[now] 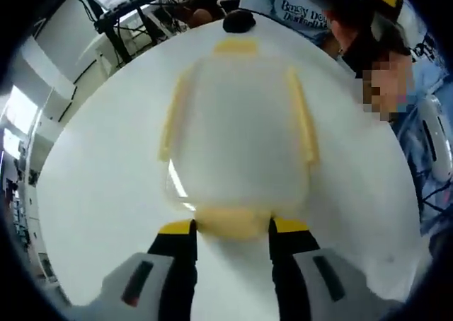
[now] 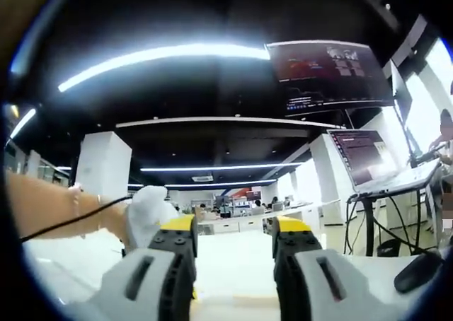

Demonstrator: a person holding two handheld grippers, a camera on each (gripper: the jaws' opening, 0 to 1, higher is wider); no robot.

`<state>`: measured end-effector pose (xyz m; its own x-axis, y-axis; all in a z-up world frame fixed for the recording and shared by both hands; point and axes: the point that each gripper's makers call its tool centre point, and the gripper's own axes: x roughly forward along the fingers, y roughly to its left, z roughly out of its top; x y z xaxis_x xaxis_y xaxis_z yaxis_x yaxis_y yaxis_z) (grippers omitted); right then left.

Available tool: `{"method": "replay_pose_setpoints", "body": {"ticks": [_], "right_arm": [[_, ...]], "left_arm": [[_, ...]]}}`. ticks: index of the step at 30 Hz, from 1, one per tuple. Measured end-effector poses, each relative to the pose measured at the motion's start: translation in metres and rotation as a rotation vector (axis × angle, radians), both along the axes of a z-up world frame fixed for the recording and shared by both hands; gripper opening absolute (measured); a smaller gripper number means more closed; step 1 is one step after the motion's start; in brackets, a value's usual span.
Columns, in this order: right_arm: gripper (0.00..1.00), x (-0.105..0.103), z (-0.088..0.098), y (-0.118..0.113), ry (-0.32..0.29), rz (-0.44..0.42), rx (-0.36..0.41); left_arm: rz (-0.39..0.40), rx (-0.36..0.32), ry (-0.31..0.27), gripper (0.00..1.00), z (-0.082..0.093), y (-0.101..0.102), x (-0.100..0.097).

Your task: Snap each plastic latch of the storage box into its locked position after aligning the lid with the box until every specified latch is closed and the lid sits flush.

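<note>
In the left gripper view the left gripper [image 1: 231, 229] stands with its jaws apart, one on each side of the nearest yellow latch [image 1: 231, 220] of the storage box [image 1: 237, 133], which lies on the white table [image 1: 99, 194]. Past that latch the translucent lid [image 1: 241, 123] carries yellow latches along both sides, and a far latch [image 1: 236, 46] beyond. In the right gripper view the right gripper [image 2: 232, 240] is open and holds nothing, with a gloved hand [image 2: 148, 211] beside it.
</note>
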<state>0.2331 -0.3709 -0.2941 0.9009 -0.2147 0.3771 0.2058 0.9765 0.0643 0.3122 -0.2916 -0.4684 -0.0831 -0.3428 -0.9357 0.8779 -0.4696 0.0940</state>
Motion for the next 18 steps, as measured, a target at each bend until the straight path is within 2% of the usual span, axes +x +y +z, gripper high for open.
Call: {"method": "replay_pose_setpoints", "body": {"ticks": [8,13,18], "right_arm": [[0.42,0.005,-0.004,0.003,0.037,0.003,-0.023],[0.42,0.006,-0.006,-0.001,0.049,-0.001,-0.017],[0.39,0.014,-0.011,-0.001,0.106,0.035,-0.063]], "left_arm": [[0.084,0.033,-0.008,0.39,0.000,0.033,-0.002],[0.141,0.051,0.006,0.39,0.001,0.052,-0.004],[0.184,0.061,0.019,0.39,0.000,0.063,-0.008]]}}
